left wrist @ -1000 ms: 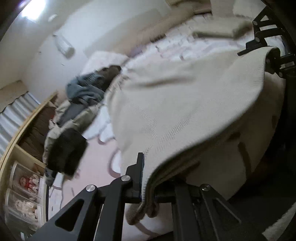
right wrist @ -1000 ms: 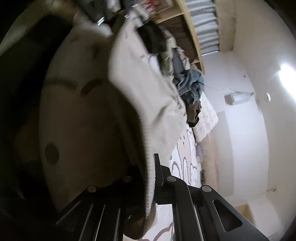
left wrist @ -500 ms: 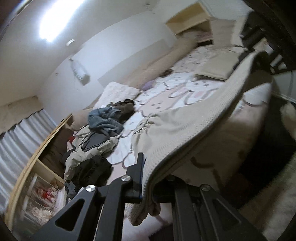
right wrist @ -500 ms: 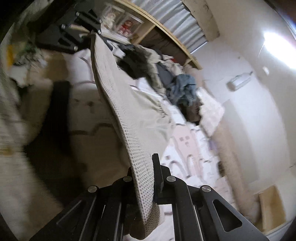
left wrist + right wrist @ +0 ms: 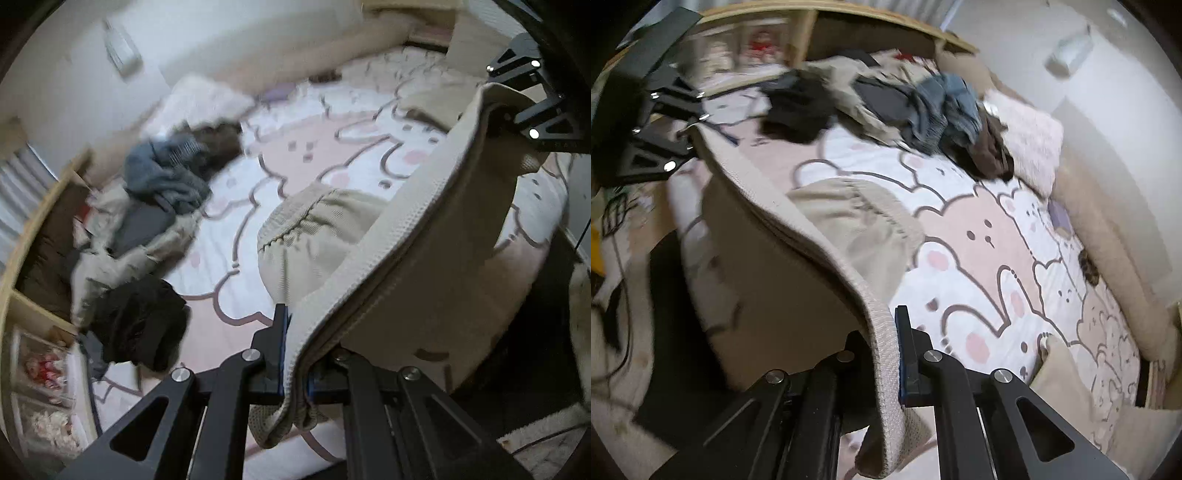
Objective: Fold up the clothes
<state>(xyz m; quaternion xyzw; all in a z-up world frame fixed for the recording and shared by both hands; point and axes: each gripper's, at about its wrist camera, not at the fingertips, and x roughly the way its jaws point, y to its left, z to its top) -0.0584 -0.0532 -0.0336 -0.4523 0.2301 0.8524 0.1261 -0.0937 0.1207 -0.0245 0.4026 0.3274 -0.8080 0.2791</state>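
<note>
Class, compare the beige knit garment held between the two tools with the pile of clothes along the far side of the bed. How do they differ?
The beige knit garment is one pale piece; the pile of clothes mixes blue, grey, black and tan. The garment is lifted and stretched between the left tool and right tool; the pile lies crumpled and untouched. Both partly rest on the bedspread.

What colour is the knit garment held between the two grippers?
Beige, a plain waffle-textured knit garment. It shows best in the right wrist view.
</note>
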